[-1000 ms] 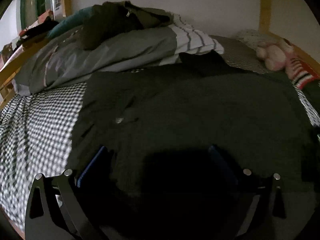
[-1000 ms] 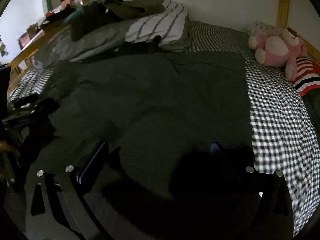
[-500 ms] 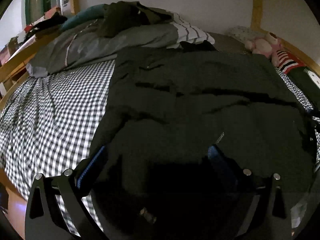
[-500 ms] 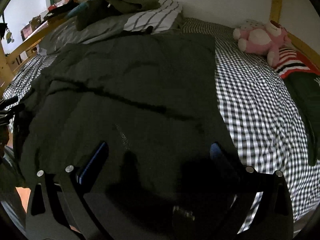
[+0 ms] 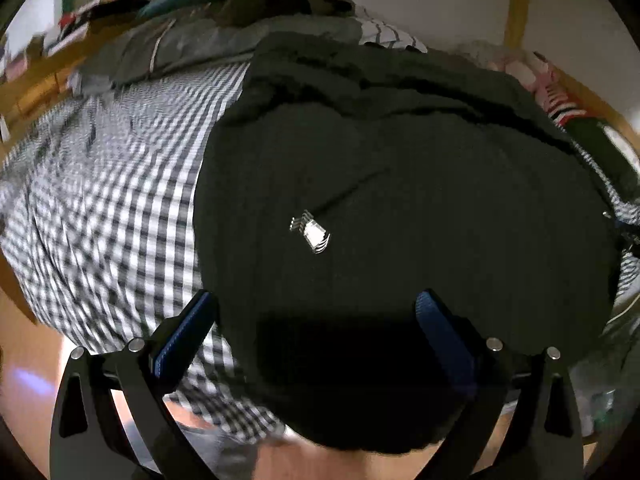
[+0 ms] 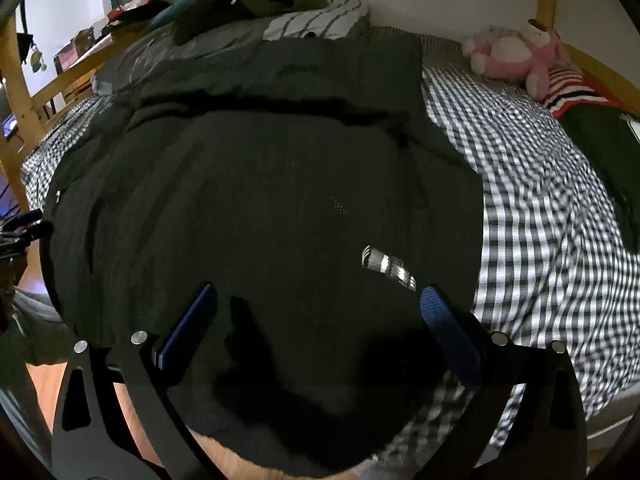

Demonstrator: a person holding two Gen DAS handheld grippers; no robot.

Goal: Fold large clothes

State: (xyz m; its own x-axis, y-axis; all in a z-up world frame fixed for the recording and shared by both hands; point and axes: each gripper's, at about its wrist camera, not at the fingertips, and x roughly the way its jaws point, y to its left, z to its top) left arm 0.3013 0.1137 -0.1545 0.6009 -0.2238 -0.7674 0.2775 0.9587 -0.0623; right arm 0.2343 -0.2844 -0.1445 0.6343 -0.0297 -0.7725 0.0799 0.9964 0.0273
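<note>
a pink plush toy (image 6: 516,58) is lying at two o'clock on the checked bedsheet (image 6: 532,208), a striped pillow (image 6: 320,20) is resting at twelve o'clock, and a wooden bed frame (image 6: 18,76) is standing at nine o'clock.

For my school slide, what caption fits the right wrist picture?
Open right gripper over a dark garment spread on a checkered bed, pink plush toy behind.

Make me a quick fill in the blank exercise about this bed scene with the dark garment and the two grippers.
1. The large dark green garment lies spread on a black-and-white ____ bedsheet.
2. The stuffed toy near the far wall is ____ in colour.
3. The jaws of the left gripper and the right gripper both stand ____.
4. The bed's frame post is made of ____.

Missing words: checked; pink; open; wood
</note>
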